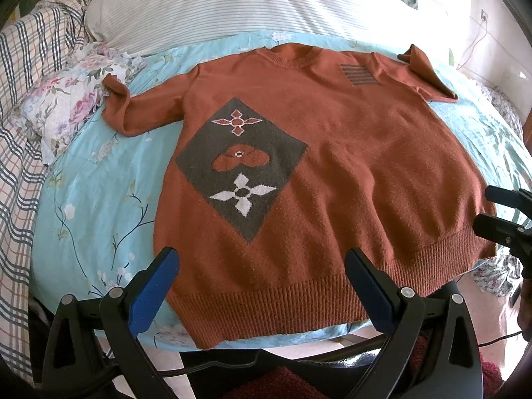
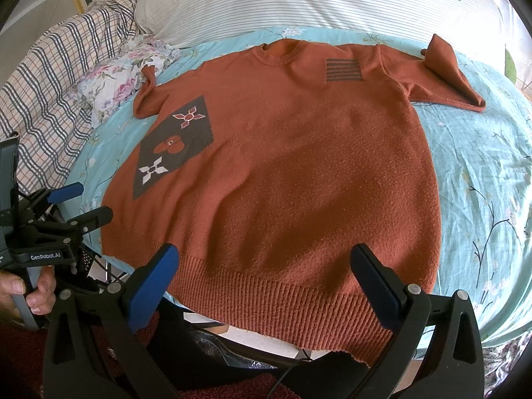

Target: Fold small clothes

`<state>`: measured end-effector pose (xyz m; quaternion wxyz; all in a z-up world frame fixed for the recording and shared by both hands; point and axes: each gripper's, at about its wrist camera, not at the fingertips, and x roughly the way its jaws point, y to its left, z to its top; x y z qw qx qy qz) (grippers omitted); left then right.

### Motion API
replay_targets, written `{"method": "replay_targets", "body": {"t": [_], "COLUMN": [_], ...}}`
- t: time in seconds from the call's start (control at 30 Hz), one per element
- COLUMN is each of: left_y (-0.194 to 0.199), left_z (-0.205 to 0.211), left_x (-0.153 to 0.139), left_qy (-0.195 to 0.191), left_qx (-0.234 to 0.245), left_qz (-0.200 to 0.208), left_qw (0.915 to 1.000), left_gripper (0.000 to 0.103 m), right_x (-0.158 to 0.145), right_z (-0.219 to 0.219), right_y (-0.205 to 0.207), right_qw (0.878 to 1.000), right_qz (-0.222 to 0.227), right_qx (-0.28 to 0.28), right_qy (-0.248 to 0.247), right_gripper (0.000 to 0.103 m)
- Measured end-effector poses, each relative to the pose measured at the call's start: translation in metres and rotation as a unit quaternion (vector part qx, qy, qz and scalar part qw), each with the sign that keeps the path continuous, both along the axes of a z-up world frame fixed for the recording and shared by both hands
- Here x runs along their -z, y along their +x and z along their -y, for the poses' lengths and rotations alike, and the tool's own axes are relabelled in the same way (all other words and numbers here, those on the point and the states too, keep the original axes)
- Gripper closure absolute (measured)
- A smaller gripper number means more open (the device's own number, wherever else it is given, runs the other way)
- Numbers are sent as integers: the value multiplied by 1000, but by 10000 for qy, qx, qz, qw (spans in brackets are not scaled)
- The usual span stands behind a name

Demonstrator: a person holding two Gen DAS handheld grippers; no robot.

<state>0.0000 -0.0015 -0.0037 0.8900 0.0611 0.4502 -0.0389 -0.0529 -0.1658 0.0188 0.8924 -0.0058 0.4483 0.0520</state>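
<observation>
Sweater (image 1: 332,153) lies flat, collar pointing away, hem toward both grippers, whose jaws gape, empty.

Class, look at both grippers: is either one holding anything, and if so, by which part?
Nothing is held. The left gripper and right gripper are both open above the hem of the sweater, which lies flat on the bed.

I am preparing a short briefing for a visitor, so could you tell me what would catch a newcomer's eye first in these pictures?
A rust-orange sweater lies spread flat, face up, on the light blue floral sheet. Its dark diamond patch with three flower motifs stands out. Both the left gripper and the right gripper are open over the ribbed hem.
</observation>
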Motion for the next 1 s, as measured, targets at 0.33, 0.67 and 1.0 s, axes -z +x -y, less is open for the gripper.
{"method": "replay_targets", "body": {"t": [0.33, 0.67, 1.0], "left_y": [3, 15, 31], "left_z": [1, -6, -13], "left_x": [1, 7, 14], "left_qy": [35, -222, -268], "left_qx": [25, 11, -150], "left_qz": [-100, -179, -202], "left_qw": [9999, 9996, 9993], "left_gripper": [3, 3, 3], "right_x": [-4, -1, -11], "right_z": [12, 9, 74], "right_y": [3, 12, 32], "right_qw": [10000, 9998, 9903], "right_qz": [-18, 57, 981], "right_qx": [-10, 106, 457], "right_qy": [53, 141, 871], "right_gripper": [0, 0, 1]}}
